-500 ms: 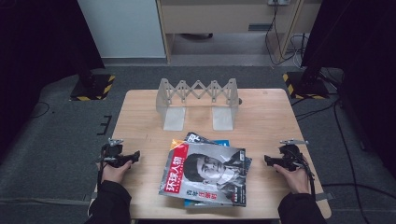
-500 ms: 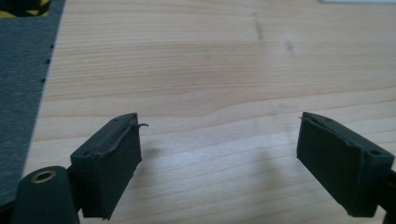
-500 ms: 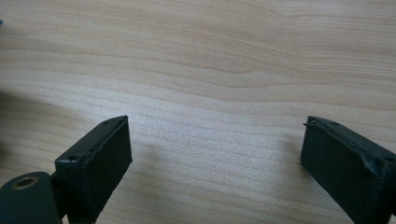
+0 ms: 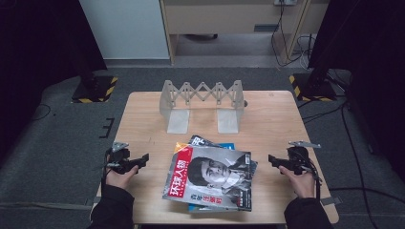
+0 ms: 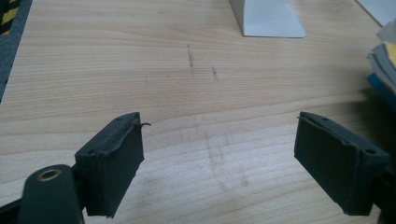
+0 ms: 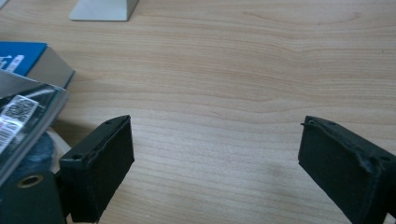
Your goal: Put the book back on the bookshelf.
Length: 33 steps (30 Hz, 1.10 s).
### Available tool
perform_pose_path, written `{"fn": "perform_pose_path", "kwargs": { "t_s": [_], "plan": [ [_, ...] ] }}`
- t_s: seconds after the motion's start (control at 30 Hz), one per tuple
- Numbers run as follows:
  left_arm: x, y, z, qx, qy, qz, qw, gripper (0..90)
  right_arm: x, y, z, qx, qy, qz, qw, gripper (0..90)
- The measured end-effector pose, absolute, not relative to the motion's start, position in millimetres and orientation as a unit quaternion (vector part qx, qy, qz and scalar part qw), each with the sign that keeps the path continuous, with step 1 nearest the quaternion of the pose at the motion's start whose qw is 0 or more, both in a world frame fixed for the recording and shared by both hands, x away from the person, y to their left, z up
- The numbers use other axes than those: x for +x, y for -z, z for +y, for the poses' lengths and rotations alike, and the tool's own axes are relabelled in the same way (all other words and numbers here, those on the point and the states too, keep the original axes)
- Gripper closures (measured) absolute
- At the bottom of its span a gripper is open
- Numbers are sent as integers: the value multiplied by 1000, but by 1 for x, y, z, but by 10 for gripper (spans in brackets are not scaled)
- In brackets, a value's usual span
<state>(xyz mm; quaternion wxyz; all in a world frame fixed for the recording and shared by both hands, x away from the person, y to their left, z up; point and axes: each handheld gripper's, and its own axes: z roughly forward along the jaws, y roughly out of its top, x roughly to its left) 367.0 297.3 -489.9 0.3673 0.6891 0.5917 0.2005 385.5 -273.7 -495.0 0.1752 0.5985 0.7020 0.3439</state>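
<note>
a loose stack of magazines [image 4: 210, 179] lies at the near middle of the wooden table [image 4: 267, 119], the top one showing a red title block and a portrait cover, turned a little so its top edge leans toward 1 o'clock. blue and yellow edges of the lower magazines poke out at 11 o'clock and at 6 o'clock of the top cover.

the left gripper [image 4: 138, 161] sits at 9 o'clock of the stack, near it but apart, held in a hand [image 4: 119, 177] resting at the table's near left edge. its jaws point toward 3 o'clock, at the magazines. in the left gripper view the two black jaws stand wide apart with bare wood between them, gripping nothing; the stack's edge [image 5: 385, 60] shows at 2 o'clock.

the right gripper [image 4: 276, 161] sits at 3 o'clock of the stack, also apart from it, in the person's other hand [image 4: 301, 182], jaws pointing toward 9 o'clock. in the right gripper view its jaws are likewise spread wide over bare table with nothing held, and the stack's corner [image 6: 28, 93] lies at 10 o'clock, just beside the left jaw.

a grey expandable bookend rack [image 4: 203, 102] stands upright at 12 o'clock of the magazines, well apart from them.
</note>
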Motion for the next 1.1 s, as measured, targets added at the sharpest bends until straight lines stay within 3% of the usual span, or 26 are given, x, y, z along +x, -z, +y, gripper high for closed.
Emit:
{"fn": "perform_pose_path", "kwargs": {
  "t_s": [1.1],
  "plan": [
    [317, 466, 258, 719, -165, 516, 437, 186, 355, 457, -233, 536, -432, 708, 156, 98]
  ]
}}
